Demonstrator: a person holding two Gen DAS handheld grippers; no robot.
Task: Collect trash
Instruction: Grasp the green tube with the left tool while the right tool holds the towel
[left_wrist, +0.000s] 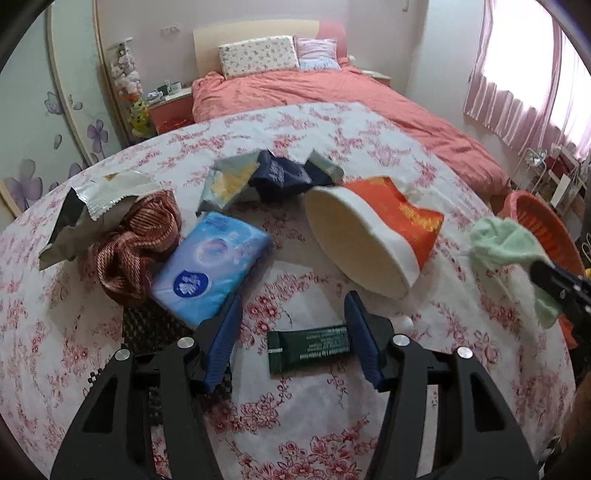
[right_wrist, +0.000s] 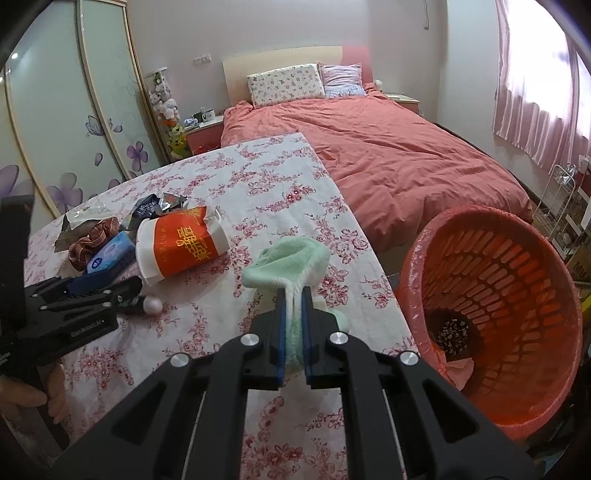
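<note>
My right gripper (right_wrist: 293, 295) is shut on a pale green cloth (right_wrist: 286, 262) and holds it above the table's right edge, beside the orange trash basket (right_wrist: 517, 295). The cloth also shows in the left wrist view (left_wrist: 502, 242). My left gripper (left_wrist: 293, 304) is open above a dark green wrapper (left_wrist: 306, 349) lying on the flowered table (left_wrist: 258, 406). An orange and white paper cup (left_wrist: 369, 232) lies on its side just beyond. A silver wrapper (left_wrist: 92, 210) and a dark blue wrapper (left_wrist: 280, 177) lie further back.
A blue tissue pack (left_wrist: 210, 266) and a brown striped cloth (left_wrist: 136, 243) lie at the left of the table. A small white ball (right_wrist: 153, 304) sits by the left gripper. A bed with a red cover (right_wrist: 388, 155) stands behind the table.
</note>
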